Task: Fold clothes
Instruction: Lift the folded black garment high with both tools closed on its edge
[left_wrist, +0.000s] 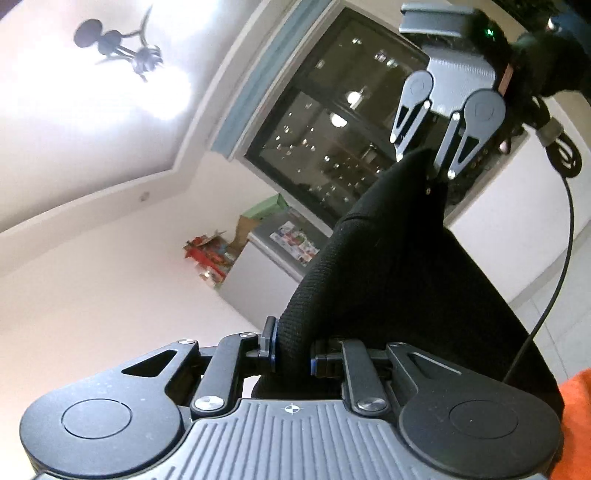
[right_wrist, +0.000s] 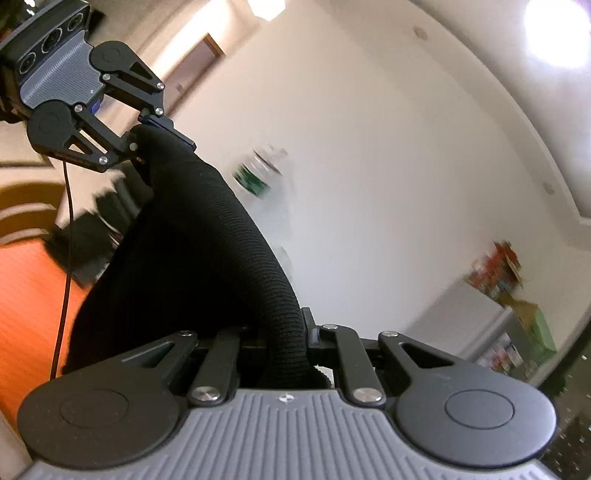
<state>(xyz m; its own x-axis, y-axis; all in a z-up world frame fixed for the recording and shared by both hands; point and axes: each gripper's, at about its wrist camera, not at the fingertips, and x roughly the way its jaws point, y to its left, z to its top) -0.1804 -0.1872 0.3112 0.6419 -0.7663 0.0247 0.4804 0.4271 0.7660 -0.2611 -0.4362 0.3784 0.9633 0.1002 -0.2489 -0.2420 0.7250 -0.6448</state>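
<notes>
A black garment (left_wrist: 399, 266) with a ribbed band is stretched in the air between both grippers. My left gripper (left_wrist: 291, 354) is shut on one end of the ribbed band. In that same view the right gripper (left_wrist: 424, 173) hangs at the upper right, shut on the far end of the cloth. In the right wrist view my right gripper (right_wrist: 291, 339) pinches the ribbed band of the black garment (right_wrist: 207, 236), and the left gripper (right_wrist: 147, 136) holds the other end at the upper left. The garment's lower part hangs out of sight.
An orange surface (right_wrist: 26, 295) lies below at the left, seen also as the orange surface (left_wrist: 576, 424). A dark window (left_wrist: 332, 140), a grey cabinet (left_wrist: 269, 266) with boxes on top, white walls and a ceiling light (left_wrist: 122, 48) surround. A black cable (left_wrist: 561, 258) trails from the right gripper.
</notes>
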